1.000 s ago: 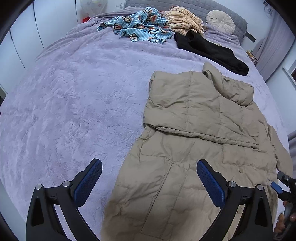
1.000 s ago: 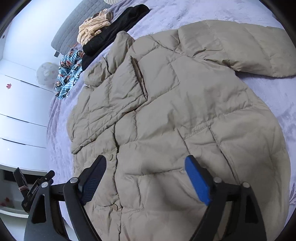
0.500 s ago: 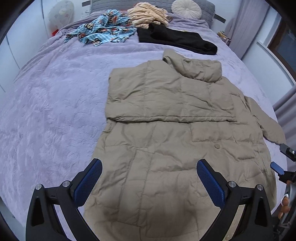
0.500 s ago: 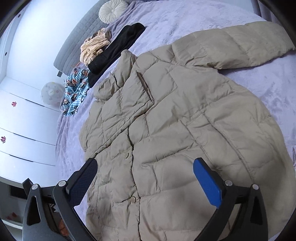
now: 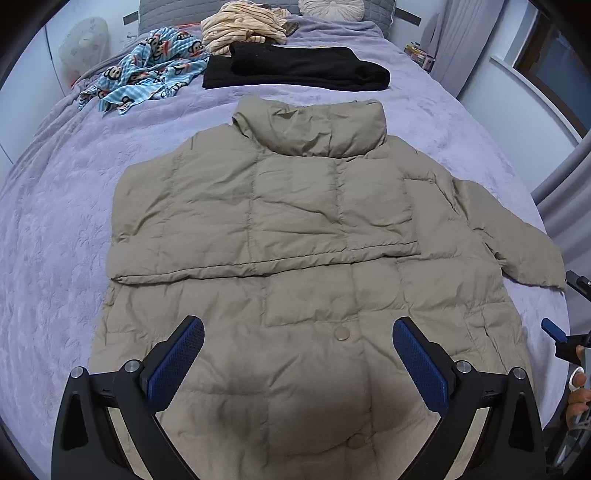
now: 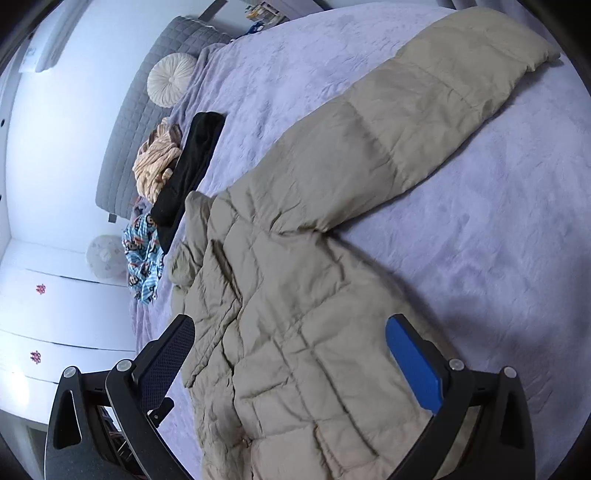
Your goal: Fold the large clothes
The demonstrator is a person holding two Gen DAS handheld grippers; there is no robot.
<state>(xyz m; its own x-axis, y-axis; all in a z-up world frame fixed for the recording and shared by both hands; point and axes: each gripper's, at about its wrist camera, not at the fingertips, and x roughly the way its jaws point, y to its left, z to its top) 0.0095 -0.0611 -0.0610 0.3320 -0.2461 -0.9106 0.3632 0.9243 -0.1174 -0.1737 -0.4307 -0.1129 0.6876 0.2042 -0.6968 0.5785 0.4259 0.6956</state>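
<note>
Your hand-held grippers: both empty, jaws wide.
Beige jacket [image 5: 295, 236] spread mid-bed [image 5: 55, 221]; left hand-held gripper [image 5: 297, 354] and right hand-held gripper [image 6: 291, 354] above its hem, which the frames cut off.

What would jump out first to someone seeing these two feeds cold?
The big tan puffer jacket spread across the lilac bedspread, one sleeve folded over its chest and the other sleeve stretched out to the side. Next, the pile near the headboard: a black garment, a blue cartoon-print cloth and a striped beige one. The left gripper and the right gripper hang open above the hem.
</note>
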